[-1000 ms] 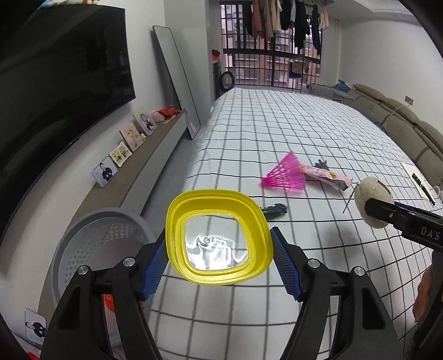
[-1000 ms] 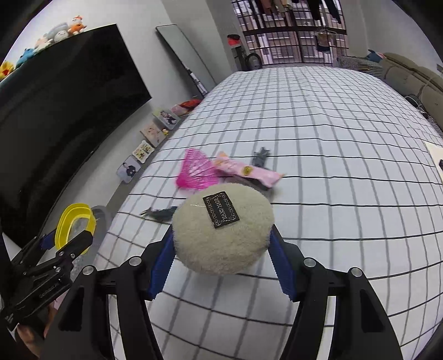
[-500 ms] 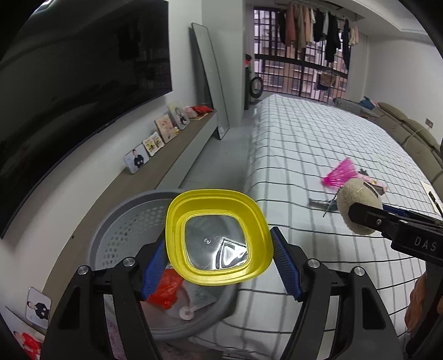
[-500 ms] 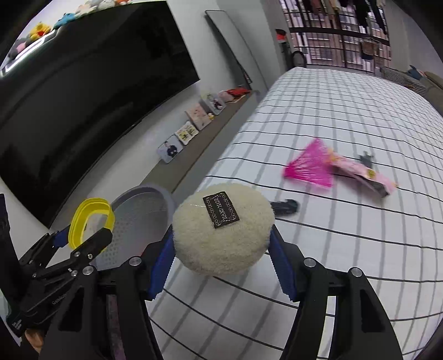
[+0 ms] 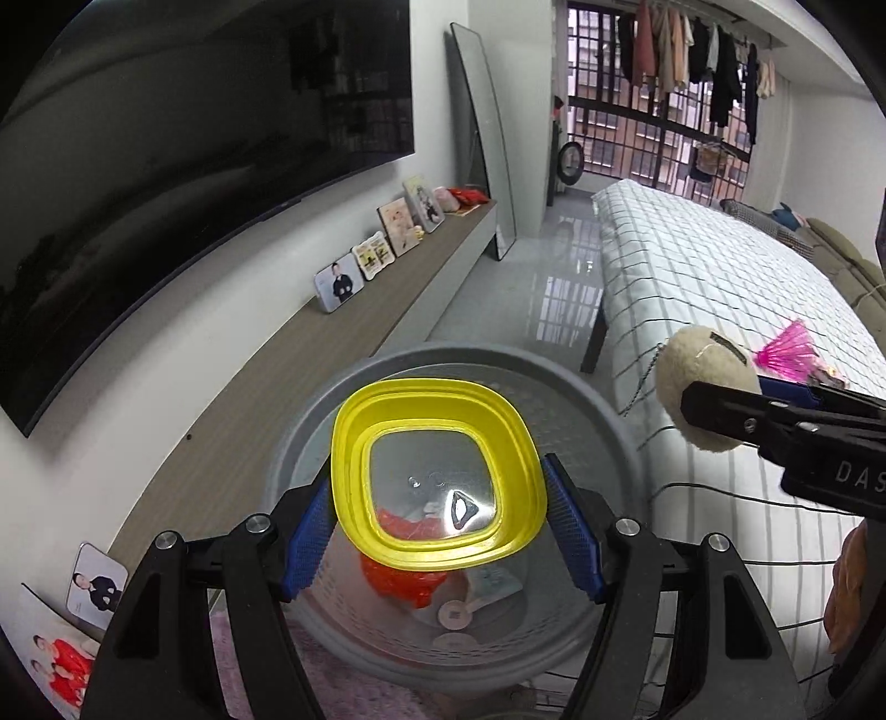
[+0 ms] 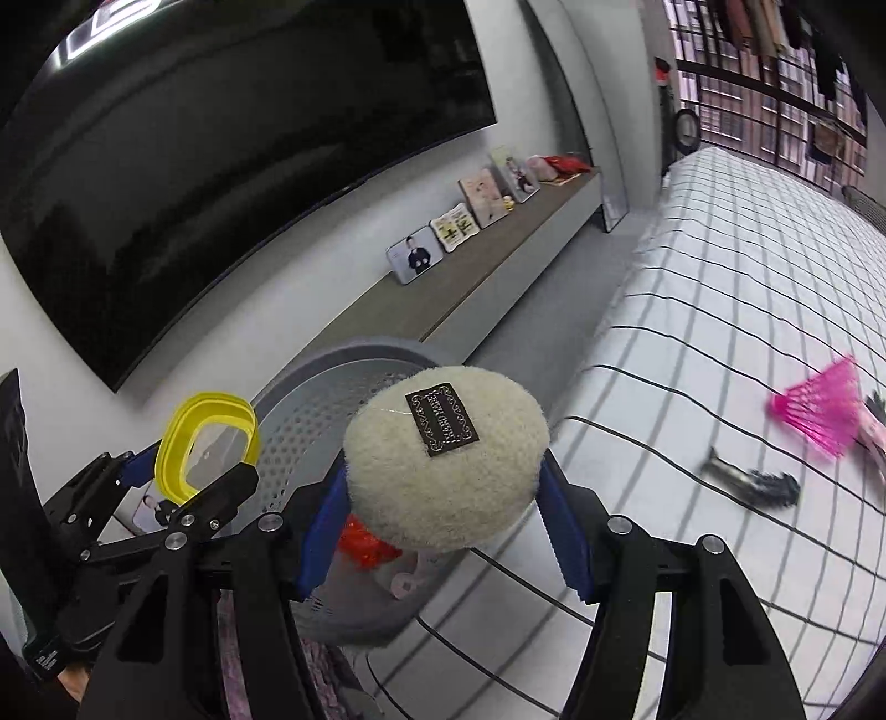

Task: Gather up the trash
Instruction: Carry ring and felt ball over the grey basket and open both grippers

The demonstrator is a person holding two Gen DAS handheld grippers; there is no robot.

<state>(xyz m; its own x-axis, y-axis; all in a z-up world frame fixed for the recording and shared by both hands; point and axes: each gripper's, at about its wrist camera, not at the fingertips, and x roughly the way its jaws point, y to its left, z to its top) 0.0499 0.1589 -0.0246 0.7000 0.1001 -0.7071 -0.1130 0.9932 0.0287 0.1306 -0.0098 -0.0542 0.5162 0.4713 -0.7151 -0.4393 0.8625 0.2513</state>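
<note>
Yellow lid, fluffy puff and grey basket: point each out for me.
yellow lid (image 5: pixel 354 443), left wrist view, on its yellow rim.
fluffy puff (image 6: pixel 387 459), right wrist view, on its woolly top face.
grey basket (image 5: pixel 603 410), left wrist view, on its right rim.

This is a room in a home. A big bed (image 5: pixel 720 277) has a checked sheet. A huge TV (image 5: pixel 166 138) hangs on the left wall above a shelf (image 5: pixel 387 310) of family photos (image 5: pixel 339 282). Far off, clothes (image 5: pixel 692 50) hang by a barred window.
</note>
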